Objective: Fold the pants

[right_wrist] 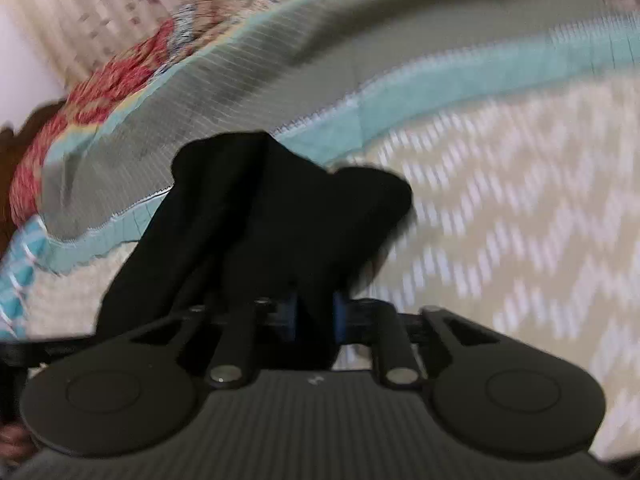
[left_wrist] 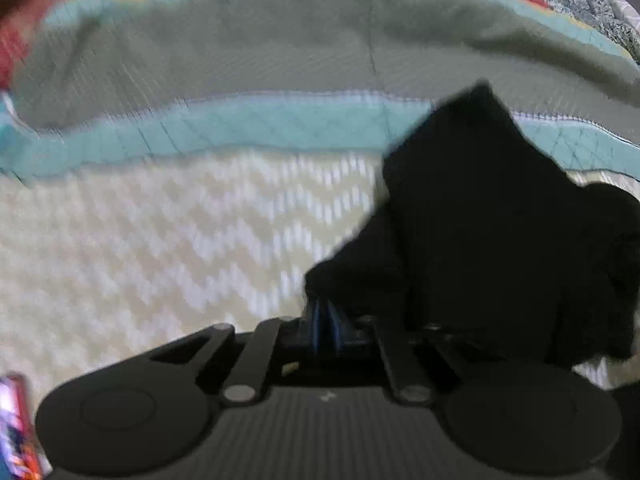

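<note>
Wrist views: L fingers point(left_wrist: 325, 320) & R fingers point(right_wrist: 316, 320) both clamped on black pants point(right_wrist: 256, 208).

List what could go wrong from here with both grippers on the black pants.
1. The left gripper pinches only a thin edge of the black pants; a tug may slip it free.
2. The right gripper holds a bunched wad of fabric, so the fold may come out creased or uneven.
3. Both views are blurred, suggesting fast motion; the hanging cloth could drag across the zigzag bedspread and catch the olive garment lying beyond.
</note>
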Motion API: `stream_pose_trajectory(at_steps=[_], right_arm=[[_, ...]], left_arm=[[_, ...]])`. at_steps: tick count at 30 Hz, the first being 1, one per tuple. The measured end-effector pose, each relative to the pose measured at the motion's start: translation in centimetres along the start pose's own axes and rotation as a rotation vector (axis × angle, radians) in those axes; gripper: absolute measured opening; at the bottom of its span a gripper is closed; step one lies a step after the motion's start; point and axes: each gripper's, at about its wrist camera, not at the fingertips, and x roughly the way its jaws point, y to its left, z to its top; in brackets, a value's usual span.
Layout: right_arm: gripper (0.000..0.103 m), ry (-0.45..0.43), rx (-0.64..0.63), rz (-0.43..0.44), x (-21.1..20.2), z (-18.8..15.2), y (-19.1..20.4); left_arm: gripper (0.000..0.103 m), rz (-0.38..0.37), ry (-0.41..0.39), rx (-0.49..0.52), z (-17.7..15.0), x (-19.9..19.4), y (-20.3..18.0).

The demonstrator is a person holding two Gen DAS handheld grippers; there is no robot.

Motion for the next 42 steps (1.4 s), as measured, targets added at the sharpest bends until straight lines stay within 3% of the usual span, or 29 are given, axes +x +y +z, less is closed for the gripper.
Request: stream_pose_trajectory(at_steps=[2, 5, 6, 8, 10, 11, 12, 18, 22, 26, 28, 30, 33, 34, 35, 36, 38, 42], right_arm=[[0.016, -0.127, -0.084, -0.077, -2.5, 1.8, -0.2], [0.016, -0.325, -0.199, -0.282, -7.2, 4.6, -1.0], [0.016, -0.392, -0.238, -0.369, -8.8, 5.5, -1.4], [0.020, -0.464, -0.249, -0.485, -10.5, 6.7, -2.9], [0.032, -0.443, -0.211, -0.520, -11.0, 7.7, -5.2], [0.052, -0.412, -0.186, -0.514, -11.0, 7.9, -6.3], [0.063, -0.397, -0.157, -0.505, -11.0, 7.8, -7.2], [0.062, -0.291, 0.112, -0.452, -10.8, 4.6, -12.3], [0.062, -0.275, 0.270, -0.446, -11.6, 2.9, -13.8], [0.062, -0.308, 0.254, -0.497, -11.7, 4.4, -15.2], [0.062, -0.306, 0.251, -0.479, -10.8, 6.3, -16.2], [0.063, -0.274, 0.239, -0.474, -8.8, 8.0, -17.6], [0.067, -0.146, 0.179, -0.508, -4.7, 9.9, -19.5], [0.066, -0.093, 0.169, -0.507, -3.6, 9.9, -20.1], [0.056, -0.045, 0.147, -0.520, -2.9, 9.6, -20.5], [0.029, -0.028, 0.084, -0.577, -2.2, 9.5, -19.9], [0.019, -0.078, 0.036, -0.537, -3.3, 9.7, -18.5], [0.020, -0.315, 0.048, -0.538, -6.5, 12.7, -16.6]], left_arm=[[0.005, 0.062, -0.109, -0.027, 0.9, -2.5, 1.1], [0.004, 0.207, -0.264, -0.162, 2.4, -6.2, 4.7], [0.004, 0.241, -0.296, -0.202, 2.8, -6.9, 5.9], [0.004, 0.234, -0.261, -0.259, 3.7, -6.5, 7.9], [0.004, 0.251, -0.196, -0.258, 4.0, -4.7, 8.1], [0.004, 0.269, -0.167, -0.239, 3.8, -3.6, 7.8], [0.005, 0.266, -0.149, -0.223, 3.5, -2.9, 7.4], [0.005, 0.245, -0.130, -0.212, 1.6, -2.0, 6.9], [0.005, 0.241, -0.140, -0.229, 1.8, -2.8, 7.2], [0.005, 0.246, -0.143, -0.222, 2.0, -2.9, 7.0], [0.005, 0.251, -0.145, -0.214, 2.1, -2.9, 6.6], [0.005, 0.256, -0.147, -0.209, 2.1, -3.0, 6.4], [0.005, 0.262, -0.147, -0.203, 2.2, -3.1, 6.3], [0.005, 0.264, -0.145, -0.199, 2.3, -3.1, 6.3], [0.005, 0.265, -0.144, -0.197, 2.3, -3.1, 6.3], [0.005, 0.264, -0.144, -0.197, 2.5, -3.2, 6.4], [0.004, 0.268, -0.157, -0.203, 2.8, -3.5, 6.6], [0.004, 0.290, -0.204, -0.275, 4.4, -3.5, 7.2]])
